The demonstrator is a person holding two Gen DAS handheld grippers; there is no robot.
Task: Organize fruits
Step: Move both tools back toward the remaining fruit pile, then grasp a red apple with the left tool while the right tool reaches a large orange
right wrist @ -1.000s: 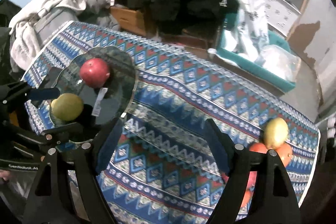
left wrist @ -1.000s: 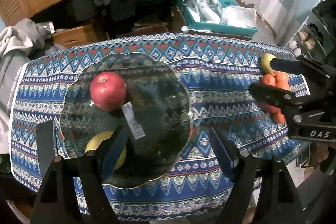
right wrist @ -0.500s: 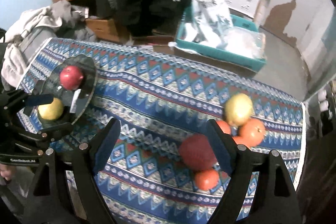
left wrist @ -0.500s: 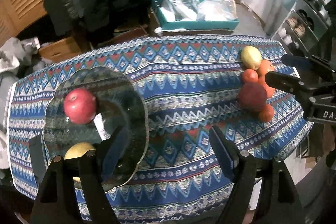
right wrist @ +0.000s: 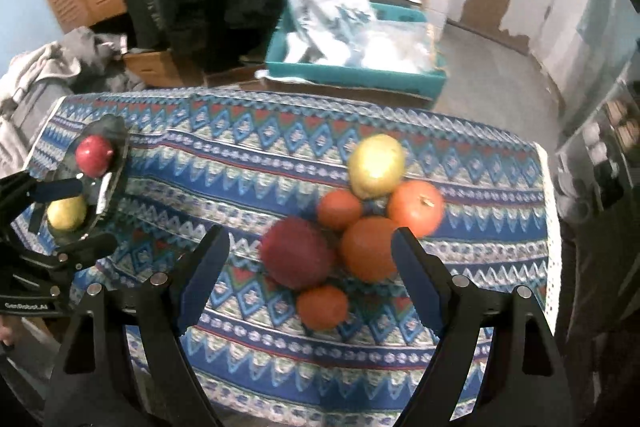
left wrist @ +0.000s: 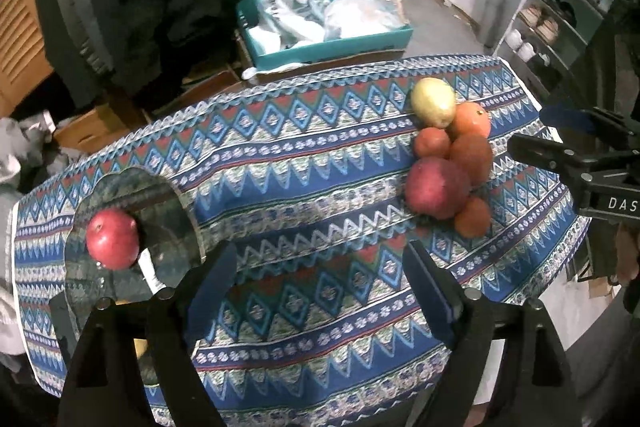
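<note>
Item: loose fruit cluster (right wrist: 352,223) on the patterned tablecloth (right wrist: 248,155), near its right end: one dark red apple (right wrist: 298,253), one yellow fruit (right wrist: 376,165), four orange fruits touching one another in a heap. Item: glass plate (left wrist: 176,211) at the left end, already bearing a red apple (left wrist: 113,244) and a yellow fruit (right wrist: 66,213). Right gripper (right wrist: 310,281) was spread wide and empty, poised over the heap with the dark red apple and an orange fruit (right wrist: 370,247) between its jaws. Left gripper (left wrist: 320,291) was likewise wide apart and holding nothing, beside the plate. Risks, as judged: the fruits leaned on each other, so closing on one could nudge its neighbours and send a round one rolling toward the nearby cloth edge; two fruits lay within the jaw span, so a careless close might pinch both or squeeze one out sideways. The plate was shallow, so a fruit released onto it could roll against those there or off the rim.
</note>
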